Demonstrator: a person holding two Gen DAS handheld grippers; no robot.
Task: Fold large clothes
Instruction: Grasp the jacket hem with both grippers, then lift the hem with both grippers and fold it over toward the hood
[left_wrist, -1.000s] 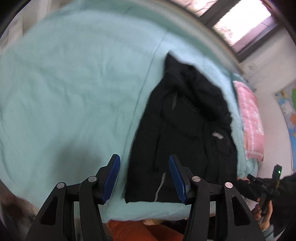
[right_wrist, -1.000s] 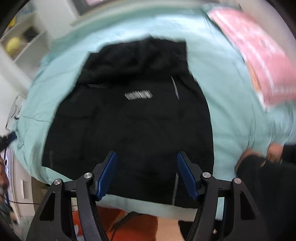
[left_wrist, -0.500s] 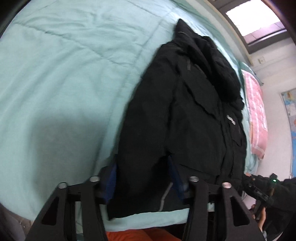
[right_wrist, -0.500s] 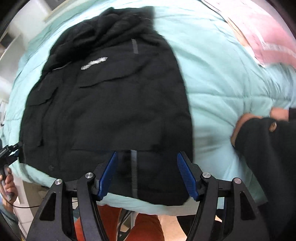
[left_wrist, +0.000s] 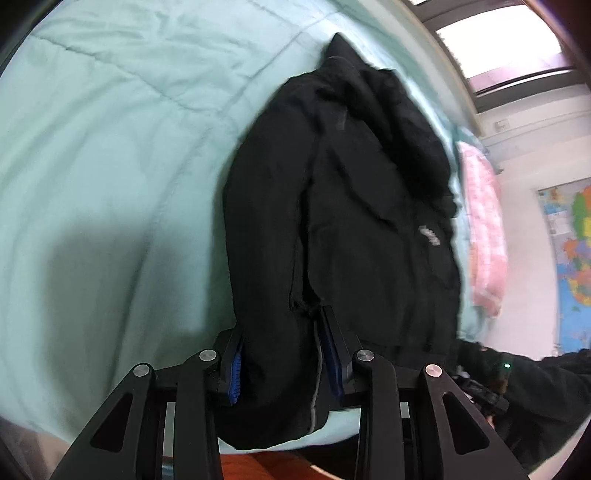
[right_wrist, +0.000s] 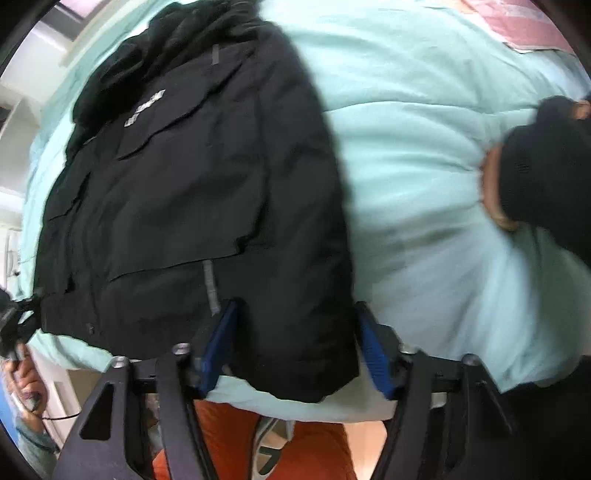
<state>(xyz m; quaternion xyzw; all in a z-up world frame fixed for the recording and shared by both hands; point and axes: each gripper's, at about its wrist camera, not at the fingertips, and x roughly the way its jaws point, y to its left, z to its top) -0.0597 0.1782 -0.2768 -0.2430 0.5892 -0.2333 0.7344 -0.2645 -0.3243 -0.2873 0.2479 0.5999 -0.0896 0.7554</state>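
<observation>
The left gripper (left_wrist: 282, 363), jaws just closing, clenches the black jacket (left_wrist: 369, 221) at its hem corner. The right gripper (right_wrist: 299, 345), also just closing, straddles the hem's other corner; whether its pads press, I cannot tell.

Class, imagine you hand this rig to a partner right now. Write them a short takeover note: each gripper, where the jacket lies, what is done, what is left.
Left gripper: jaws just been closing, pads pressing the black jacket at its near left hem corner.
Right gripper: jaws just been closing around the near right hem corner; its right pad looks short of the cloth.
Jacket lies flat, front up, on the mint quilt, hood away.
Done: both corners reached.
Left: secure the right grip, probably lift the hem toward the hood.
</observation>
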